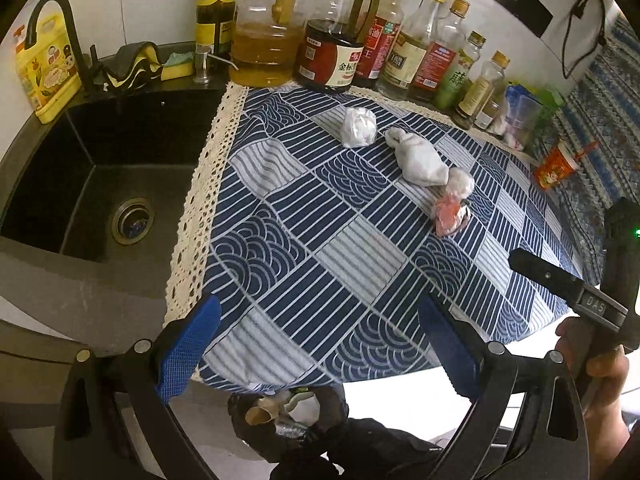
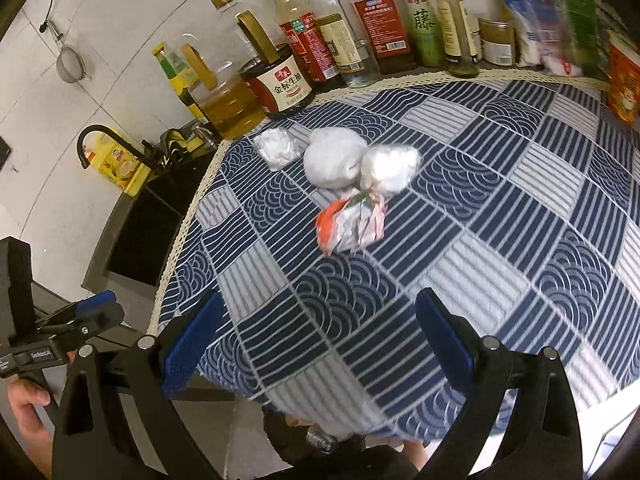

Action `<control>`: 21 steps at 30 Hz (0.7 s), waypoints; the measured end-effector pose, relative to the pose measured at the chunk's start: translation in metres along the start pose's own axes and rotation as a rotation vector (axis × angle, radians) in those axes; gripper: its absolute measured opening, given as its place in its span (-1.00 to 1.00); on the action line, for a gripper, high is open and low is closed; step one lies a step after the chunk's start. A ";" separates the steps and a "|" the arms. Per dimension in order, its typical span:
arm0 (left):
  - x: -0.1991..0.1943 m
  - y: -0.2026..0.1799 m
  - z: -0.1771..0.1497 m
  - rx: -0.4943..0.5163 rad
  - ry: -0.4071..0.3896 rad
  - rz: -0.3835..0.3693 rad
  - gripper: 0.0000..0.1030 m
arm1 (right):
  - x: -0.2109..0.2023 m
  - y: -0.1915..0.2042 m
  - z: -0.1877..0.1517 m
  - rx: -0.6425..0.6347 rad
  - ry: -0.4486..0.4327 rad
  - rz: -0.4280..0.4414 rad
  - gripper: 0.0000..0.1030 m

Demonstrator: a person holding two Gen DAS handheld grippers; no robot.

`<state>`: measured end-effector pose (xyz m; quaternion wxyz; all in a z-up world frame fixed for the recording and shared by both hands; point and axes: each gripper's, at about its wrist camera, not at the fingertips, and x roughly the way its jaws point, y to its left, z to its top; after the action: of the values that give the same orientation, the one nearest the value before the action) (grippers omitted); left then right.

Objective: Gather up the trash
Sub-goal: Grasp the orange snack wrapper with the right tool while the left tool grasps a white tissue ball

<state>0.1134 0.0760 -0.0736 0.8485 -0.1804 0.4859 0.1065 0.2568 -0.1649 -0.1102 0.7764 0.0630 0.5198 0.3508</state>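
We held the left gripper (image 1: pixel 316 344) and the right gripper (image 2: pixel 318 344) spread wide and empty over the near edge of the blue patterned cloth (image 1: pixel 320 216). Four crumpled wads of trash lay mid-cloth: a small white one (image 1: pixel 359 127), a long white one (image 1: pixel 420 157), a clear-wrapped one (image 1: pixel 459 185) touching it, and an orange-and-white wrapper (image 1: pixel 450 215). A black trash bag (image 1: pixel 288 416) hung open below the counter edge.

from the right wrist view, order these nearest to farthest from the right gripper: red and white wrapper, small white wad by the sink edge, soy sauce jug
1. Red and white wrapper, mid-cloth, straight ahead of the open right gripper.
2. Small white wad, further back on the left, toward the sink.
3. Soy sauce jug, at the wall in the bottle row.
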 end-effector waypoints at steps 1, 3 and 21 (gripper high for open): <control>0.002 -0.002 0.002 -0.004 0.002 0.004 0.87 | 0.004 -0.003 0.004 -0.005 0.007 0.008 0.86; 0.006 -0.007 0.007 -0.014 0.008 0.010 0.87 | 0.010 -0.007 0.010 -0.013 0.015 0.010 0.86; 0.032 -0.028 0.035 -0.117 0.027 0.082 0.87 | 0.077 -0.024 0.054 -0.095 0.123 0.042 0.55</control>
<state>0.1673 0.0652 -0.0791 0.8248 -0.2112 0.4972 0.1670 0.3306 -0.1218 -0.1554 0.7375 0.0156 0.5479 0.3945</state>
